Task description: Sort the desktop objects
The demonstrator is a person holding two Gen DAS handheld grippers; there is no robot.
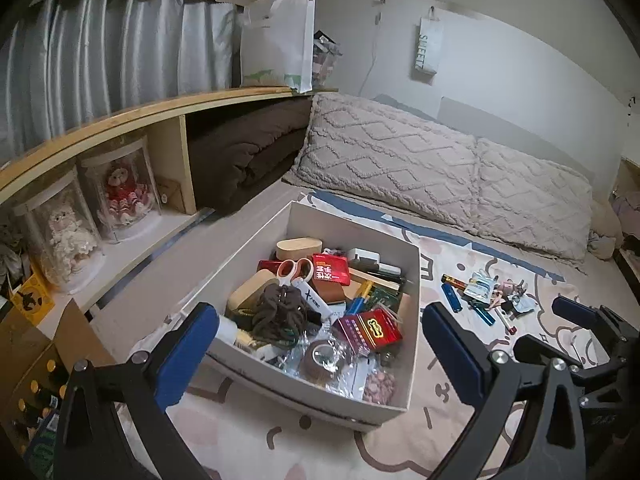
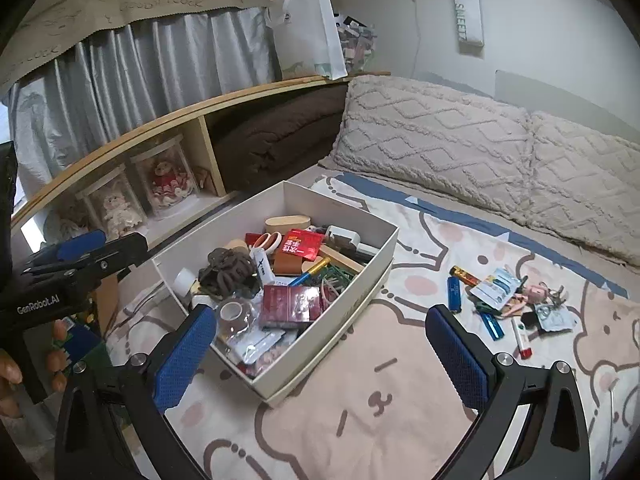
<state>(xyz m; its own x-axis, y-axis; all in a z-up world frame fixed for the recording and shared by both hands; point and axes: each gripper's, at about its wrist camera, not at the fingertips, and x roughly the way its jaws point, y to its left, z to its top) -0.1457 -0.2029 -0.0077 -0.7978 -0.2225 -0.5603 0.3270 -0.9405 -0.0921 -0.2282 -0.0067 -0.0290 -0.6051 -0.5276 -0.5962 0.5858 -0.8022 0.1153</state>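
Right wrist: blue lighter point(image 2: 454, 294) upright-pointing, beside box point(image 2: 352, 300); tools wide.

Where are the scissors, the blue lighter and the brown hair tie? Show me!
scissors point(image 1: 295, 270): left wrist view, on the white and orange handle rings.
blue lighter point(image 2: 454, 294): right wrist view, on the middle of its body.
brown hair tie point(image 2: 228, 272): right wrist view, on the bunched loops.

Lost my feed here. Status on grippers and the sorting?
Left gripper open, empty, over the white box. Right gripper open, empty. Box full of clutter; small pile of lighters and packets loose on bedsheet. Nothing blocking.
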